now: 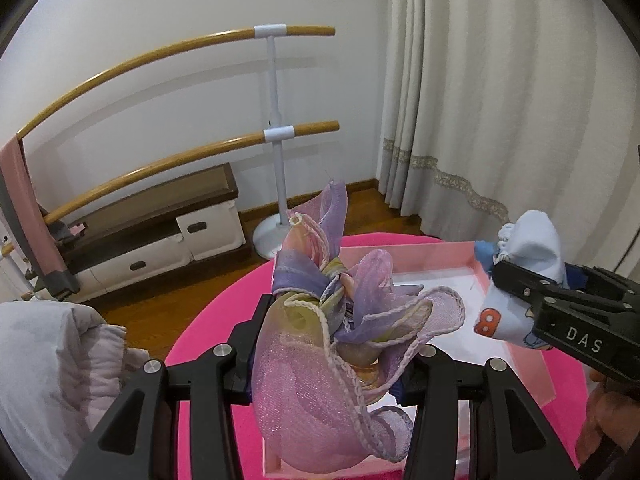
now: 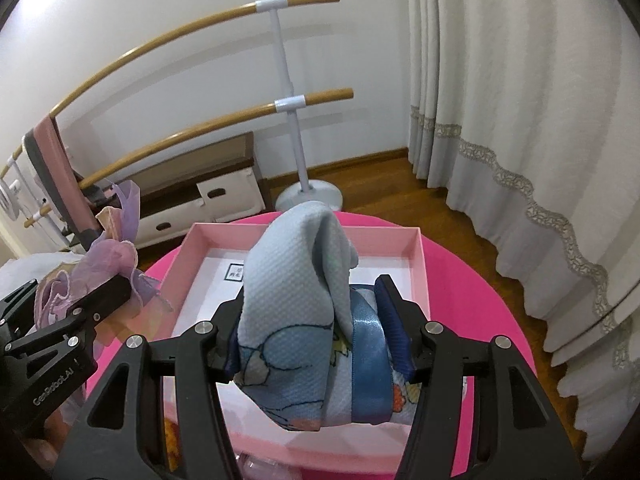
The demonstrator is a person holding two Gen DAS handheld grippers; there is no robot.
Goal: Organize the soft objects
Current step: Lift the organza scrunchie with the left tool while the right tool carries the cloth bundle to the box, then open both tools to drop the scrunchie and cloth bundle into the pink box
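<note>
My left gripper (image 1: 332, 344) is shut on a bunched sheer scarf (image 1: 304, 360) in purple, pink and yellow, which spills over both fingers. It hangs above the near left part of an open pale pink box (image 1: 420, 249) on a round bright pink table (image 1: 208, 340). My right gripper (image 2: 312, 332) is shut on a light blue printed cloth bundle (image 2: 288, 280) with a blue satin ribbon (image 2: 370, 360), over the same box (image 2: 224, 231). Each gripper shows in the other's view: the right gripper (image 1: 536, 276) at right, the left gripper (image 2: 72, 292) with the scarf (image 2: 116, 256) at left.
Behind the table stand a wooden double barre on a white stand (image 2: 298, 136), a low drawer cabinet (image 1: 160, 236) and long cream curtains (image 2: 520, 120). A pink-grey cloth (image 1: 24, 208) hangs over the barre. A pale quilt (image 1: 52, 360) lies at left. The floor is wood.
</note>
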